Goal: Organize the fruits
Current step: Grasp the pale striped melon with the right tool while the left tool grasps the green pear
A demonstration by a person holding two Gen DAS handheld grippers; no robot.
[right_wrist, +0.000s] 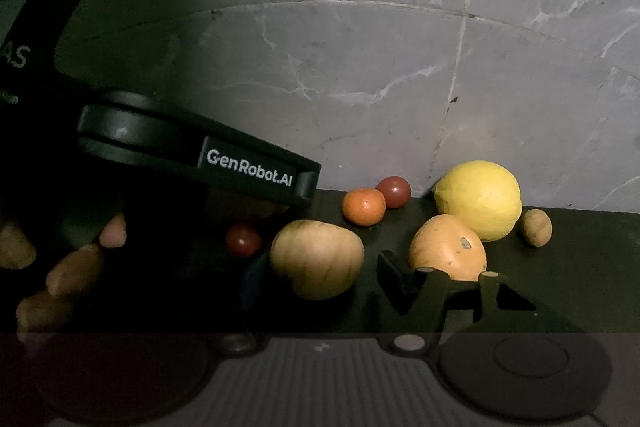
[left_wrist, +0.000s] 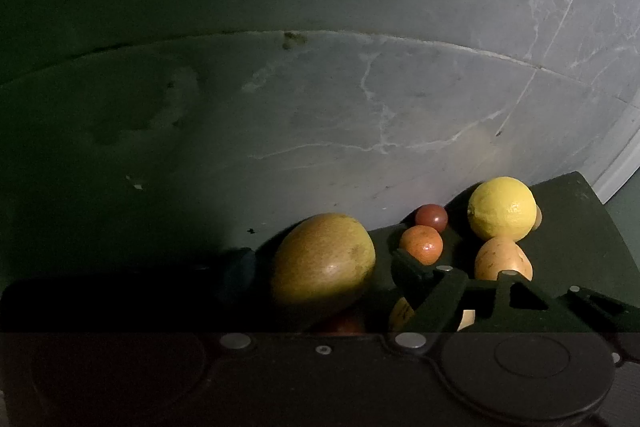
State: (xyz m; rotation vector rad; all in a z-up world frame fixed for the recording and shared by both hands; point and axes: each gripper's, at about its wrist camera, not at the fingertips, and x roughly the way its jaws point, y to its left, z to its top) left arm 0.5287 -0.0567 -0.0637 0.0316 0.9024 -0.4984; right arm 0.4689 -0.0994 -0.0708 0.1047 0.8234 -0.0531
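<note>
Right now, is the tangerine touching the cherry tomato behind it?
Cannot tell. In both views the tangerine overlaps the tomato, hiding any gap.

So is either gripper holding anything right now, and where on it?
Nothing clearly held. The right gripper straddles a pale fruit, gap showing at one finger; the left gripper straddles a mango likewise. Too dark to confirm contact.

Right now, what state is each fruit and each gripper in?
Lemon: resting on the dark mat, free.
Mandarin: on the mat, touching the red tomato.
Mango: lying on its side, free.
Orange fruit: on the mat against the lemon, free.
Small brown fruit: on the mat, free.
Second tomato: in shadow under the left gripper.
Right gripper: fingers open, empty.
Left gripper: fingers open, either side of the mango.
</note>
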